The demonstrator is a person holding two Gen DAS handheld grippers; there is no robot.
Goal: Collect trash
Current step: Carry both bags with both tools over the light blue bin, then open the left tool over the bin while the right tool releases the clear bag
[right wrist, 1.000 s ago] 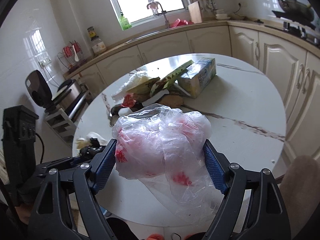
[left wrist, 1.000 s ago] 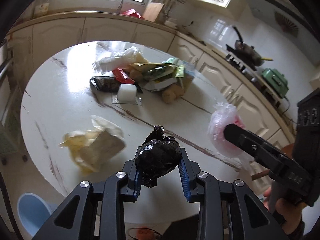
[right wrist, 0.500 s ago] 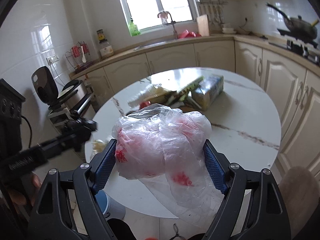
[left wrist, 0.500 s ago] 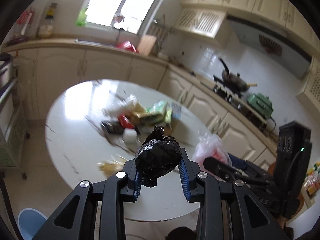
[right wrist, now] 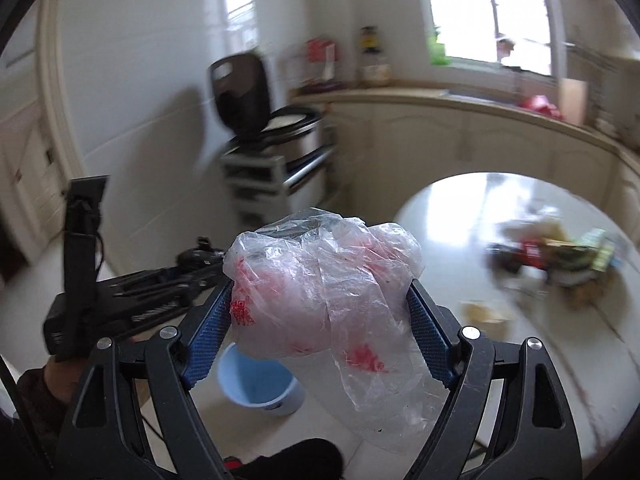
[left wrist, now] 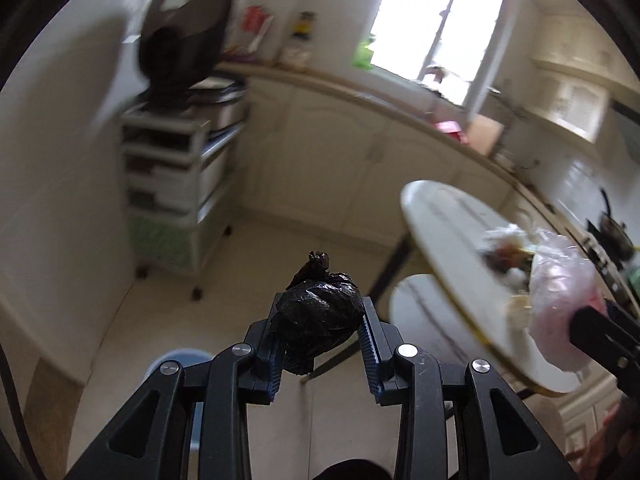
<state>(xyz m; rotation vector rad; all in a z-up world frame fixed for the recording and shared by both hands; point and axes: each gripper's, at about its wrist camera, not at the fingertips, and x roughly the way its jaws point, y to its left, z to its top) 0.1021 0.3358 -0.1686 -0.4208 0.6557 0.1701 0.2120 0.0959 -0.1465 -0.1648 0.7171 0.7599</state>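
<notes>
A: Trash? One black bag [left wrist: 318,316] clamped in left gripper [left wrist: 320,344], one clear bag [right wrist: 320,280] squeezed in right gripper [right wrist: 320,312].
B: Room?
A: Kitchen, tile floor, one blue bin [right wrist: 256,384] below. Pile [right wrist: 560,256] on round white table [right wrist: 460,208].

A knotted bag [left wrist: 318,316] sits between the left claw's [left wrist: 322,344] pads; a crumpled bag [right wrist: 320,280] fills the right claw [right wrist: 320,312]. Below both, on the floor, stands a bucket [right wrist: 256,384]. The desk [right wrist: 460,216] lies to the right, litter [right wrist: 560,256] piled on it. A cart [right wrist: 276,176] stands behind by the wall.
</notes>
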